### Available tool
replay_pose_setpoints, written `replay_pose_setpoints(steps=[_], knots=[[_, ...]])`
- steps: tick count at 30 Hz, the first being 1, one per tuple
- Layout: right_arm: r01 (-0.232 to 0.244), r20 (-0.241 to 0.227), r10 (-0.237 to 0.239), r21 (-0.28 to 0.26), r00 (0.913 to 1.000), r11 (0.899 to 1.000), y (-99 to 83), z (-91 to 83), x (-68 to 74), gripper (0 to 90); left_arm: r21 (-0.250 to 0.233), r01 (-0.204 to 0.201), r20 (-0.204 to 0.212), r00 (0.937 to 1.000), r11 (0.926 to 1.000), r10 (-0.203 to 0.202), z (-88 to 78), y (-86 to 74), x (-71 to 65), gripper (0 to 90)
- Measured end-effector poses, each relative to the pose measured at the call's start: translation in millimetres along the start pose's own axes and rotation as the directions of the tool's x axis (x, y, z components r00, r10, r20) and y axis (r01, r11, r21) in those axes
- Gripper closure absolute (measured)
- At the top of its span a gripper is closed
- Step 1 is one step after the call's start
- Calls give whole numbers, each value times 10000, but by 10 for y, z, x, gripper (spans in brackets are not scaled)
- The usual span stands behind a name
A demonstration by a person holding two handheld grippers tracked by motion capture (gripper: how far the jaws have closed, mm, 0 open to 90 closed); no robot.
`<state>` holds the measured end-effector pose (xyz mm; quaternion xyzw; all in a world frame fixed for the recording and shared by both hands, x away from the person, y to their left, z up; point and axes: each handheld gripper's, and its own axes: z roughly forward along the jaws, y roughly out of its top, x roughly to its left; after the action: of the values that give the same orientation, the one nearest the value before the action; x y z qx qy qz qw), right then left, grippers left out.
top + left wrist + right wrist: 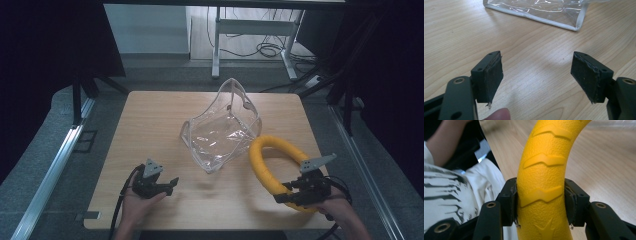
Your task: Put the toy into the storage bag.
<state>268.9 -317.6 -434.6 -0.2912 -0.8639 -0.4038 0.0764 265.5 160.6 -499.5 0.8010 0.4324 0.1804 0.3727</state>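
Observation:
A yellow textured ring (270, 155) lies at the table's right front, next to a clear plastic bag (222, 130) with white edging in the middle. My right gripper (295, 192) is shut on the ring's near arc; in the right gripper view both jaws press the yellow ring (541, 185) from either side. My left gripper (167, 186) rests in a hand at the left front, open, its pads (492, 75) wide apart over bare wood. The bag's corner (574, 25) lies ahead of it.
The wooden table (150, 125) has bare surface on its left half. Black curtains flank both sides, with metal rails along the floor. A white desk frame and cables stand beyond the far edge. A person's white patterned clothing (454, 195) is close behind the ring.

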Motion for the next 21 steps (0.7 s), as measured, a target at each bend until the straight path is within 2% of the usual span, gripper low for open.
replay_pose_setpoints(steps=[2, 3, 6, 10, 13, 14, 15, 17, 18, 21], knots=[[-55, -37, 55, -133, 10000, 9999, 2, -22, -7, 508, 14, -32, -10, 10000, 10000, 32, 1, 2, -3, 257], [-186, -123, 180, -505, 9998, 9986, 5, -76, -30, 509, 6, -29, -4, 10000, 10000, 29, 1, 3, -3, 257], [-284, -148, 271, -928, 9995, 9953, 11, -147, -54, 509, -2, -23, -13, 10000, 10000, 23, 1, 2, -1, 257], [-340, -78, 333, -1263, 9994, 9914, 20, -232, -64, 509, -9, -8, -9, 10000, 10000, 8, 0, 1, 1, 257], [-519, -83, 512, -1790, 9987, 9825, 16, -346, -96, 510, -9, -15, -9, 10000, 10000, 15, 2, 1, -1, 257], [-519, -83, 512, -1790, 9987, 9825, 16, -346, -96, 510, 5, -18, -15, 10000, 10000, 18, 2, 2, -2, 257], [-617, -63, 617, -2080, 9981, 9762, 14, -393, -111, 510, 5, 8, -7, 10000, 10000, -8, 5, 2, -5, 257], [-646, -40, 653, -2199, 9979, 9734, 14, -412, -117, 510, 19, -3, 2, 10000, 10000, 3, 9, 2, -6, 257], [-667, 67, 704, -2447, 9975, 9673, 15, -449, -132, 510, 21, 0, 2, 10000, 10000, 0, 10, 1, -6, 257], [-714, 95, 767, -2686, 9970, 9606, 16, -477, -144, 510, 2, 14, 1, 10000, 10000, -14, 6, 1, -5, 257]])
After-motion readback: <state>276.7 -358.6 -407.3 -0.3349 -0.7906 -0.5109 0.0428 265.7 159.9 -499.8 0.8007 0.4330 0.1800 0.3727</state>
